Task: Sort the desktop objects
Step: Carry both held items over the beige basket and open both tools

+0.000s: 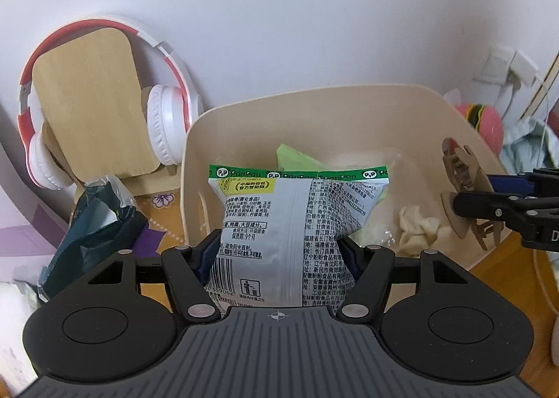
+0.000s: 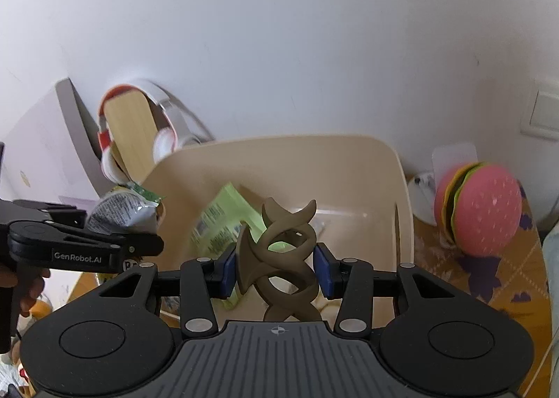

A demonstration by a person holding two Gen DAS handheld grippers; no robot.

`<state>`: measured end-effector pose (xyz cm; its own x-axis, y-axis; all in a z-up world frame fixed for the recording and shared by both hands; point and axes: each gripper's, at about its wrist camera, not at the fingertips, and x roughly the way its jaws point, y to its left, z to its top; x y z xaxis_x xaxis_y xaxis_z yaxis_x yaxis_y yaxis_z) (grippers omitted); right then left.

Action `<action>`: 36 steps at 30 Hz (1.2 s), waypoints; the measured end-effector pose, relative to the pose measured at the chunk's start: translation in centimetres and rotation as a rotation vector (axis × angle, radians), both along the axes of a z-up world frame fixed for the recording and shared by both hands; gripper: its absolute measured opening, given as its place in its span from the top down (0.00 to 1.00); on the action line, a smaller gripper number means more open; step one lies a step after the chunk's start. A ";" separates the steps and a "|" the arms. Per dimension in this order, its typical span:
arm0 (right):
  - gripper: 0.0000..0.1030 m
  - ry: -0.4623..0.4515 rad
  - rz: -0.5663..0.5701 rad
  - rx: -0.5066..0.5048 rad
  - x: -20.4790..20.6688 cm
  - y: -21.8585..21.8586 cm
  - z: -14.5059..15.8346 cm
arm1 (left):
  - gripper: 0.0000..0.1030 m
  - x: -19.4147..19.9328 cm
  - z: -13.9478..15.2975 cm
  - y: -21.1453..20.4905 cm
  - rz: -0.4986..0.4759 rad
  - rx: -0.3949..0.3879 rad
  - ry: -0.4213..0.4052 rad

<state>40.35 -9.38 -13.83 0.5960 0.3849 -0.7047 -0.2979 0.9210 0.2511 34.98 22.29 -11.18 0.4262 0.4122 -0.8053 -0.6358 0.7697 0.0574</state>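
Observation:
My left gripper (image 1: pixel 277 254) is shut on a silver-and-green snack bag (image 1: pixel 283 226) and holds it over the near rim of a beige bin (image 1: pixel 314 111). In the right wrist view the same bag (image 2: pixel 122 211) shows at the left, in the left gripper (image 2: pixel 139 244). My right gripper (image 2: pixel 276 267) is shut on a brown hair claw clip (image 2: pixel 279 254), above the bin (image 2: pixel 349 160). In the left wrist view the clip (image 1: pixel 461 195) hangs at the bin's right rim. A green packet (image 2: pixel 223 219) and a crumpled cream item (image 1: pixel 419 230) lie inside the bin.
Red-and-white headphones (image 1: pixel 164 125) hang on a wooden stand (image 1: pixel 91 108) left of the bin, against the wall. A dark crumpled bag (image 1: pixel 91 223) lies at the left. A pink burger toy (image 2: pixel 478 209) sits right of the bin. A wall socket (image 1: pixel 506 69) is at the right.

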 end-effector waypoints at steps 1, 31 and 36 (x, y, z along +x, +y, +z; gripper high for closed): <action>0.59 0.007 -0.001 -0.005 0.1 0.0 -0.3 | 0.35 0.1 -0.1 0.0 0.005 0.000 0.006; 0.00 -0.022 -0.086 -0.047 -2.7 -2.1 0.7 | 0.27 1.3 0.7 -1.2 0.000 0.117 0.093; 0.00 -0.022 -0.098 -0.046 -3.6 -2.9 1.1 | 0.27 1.7 2.4 -2.4 -0.018 0.161 0.077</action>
